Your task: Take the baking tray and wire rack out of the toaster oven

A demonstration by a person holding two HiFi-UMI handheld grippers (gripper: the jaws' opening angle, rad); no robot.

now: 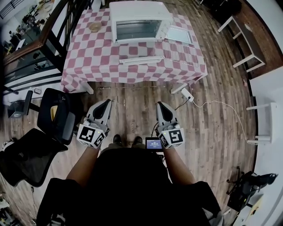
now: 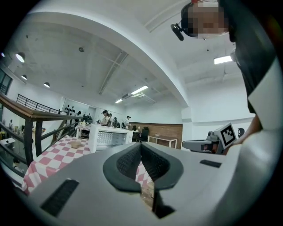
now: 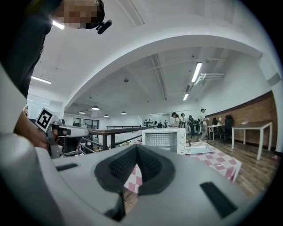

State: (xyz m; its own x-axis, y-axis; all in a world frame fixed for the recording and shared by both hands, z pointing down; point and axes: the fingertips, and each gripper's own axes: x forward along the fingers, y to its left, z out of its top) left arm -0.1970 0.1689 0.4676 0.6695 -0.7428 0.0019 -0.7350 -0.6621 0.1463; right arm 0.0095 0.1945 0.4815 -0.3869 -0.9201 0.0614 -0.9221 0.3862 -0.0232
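Two big things stand ahead of you: the table [image 1: 88, 66] under its checked cloth and, towards its far edge, the white toaster oven [image 1: 139, 13]. Just right of the oven a flat metal tray [image 1: 179, 34] lies on the cloth, likely the baking tray. Whether the wire rack is out I cannot tell. Expect thin, stiff, light sheet metal with a slick rim, so pinch the raised lip mid-side and carry it flat. Your left gripper [image 1: 107, 103] and right gripper [image 1: 160, 105] point level towards the table, side by side and well short of it, each clenched on nothing.
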